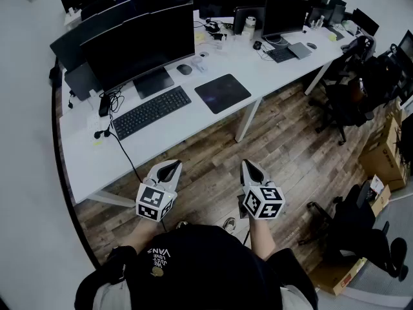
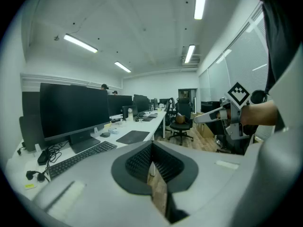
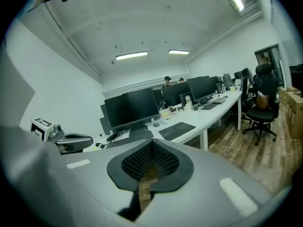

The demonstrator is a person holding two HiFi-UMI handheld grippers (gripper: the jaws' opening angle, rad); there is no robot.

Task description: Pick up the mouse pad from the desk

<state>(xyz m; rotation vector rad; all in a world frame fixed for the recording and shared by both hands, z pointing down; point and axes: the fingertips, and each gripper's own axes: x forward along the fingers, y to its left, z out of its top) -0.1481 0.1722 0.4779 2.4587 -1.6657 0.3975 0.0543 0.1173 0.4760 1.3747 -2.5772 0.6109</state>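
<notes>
A dark rectangular mouse pad (image 1: pixel 222 92) lies flat on the white desk (image 1: pixel 129 150), to the right of the black keyboard (image 1: pixel 151 112). It also shows as a dark sheet, the mouse pad (image 2: pixel 133 136), in the left gripper view, and as the mouse pad (image 3: pixel 176 129) in the right gripper view. Both grippers hang over the wood floor, well short of the desk's near edge. My left gripper (image 1: pixel 169 167) is shut and holds nothing. My right gripper (image 1: pixel 250 166) is shut and empty too. Each points toward the desk.
A large monitor (image 1: pixel 139 44) stands behind the keyboard, a mouse (image 1: pixel 184 69) beside its foot. A cable (image 1: pixel 126 154) trails over the desk's front edge. More monitors fill the far desk. Black office chairs (image 1: pixel 348 99) and cardboard boxes (image 1: pixel 384 154) stand at the right.
</notes>
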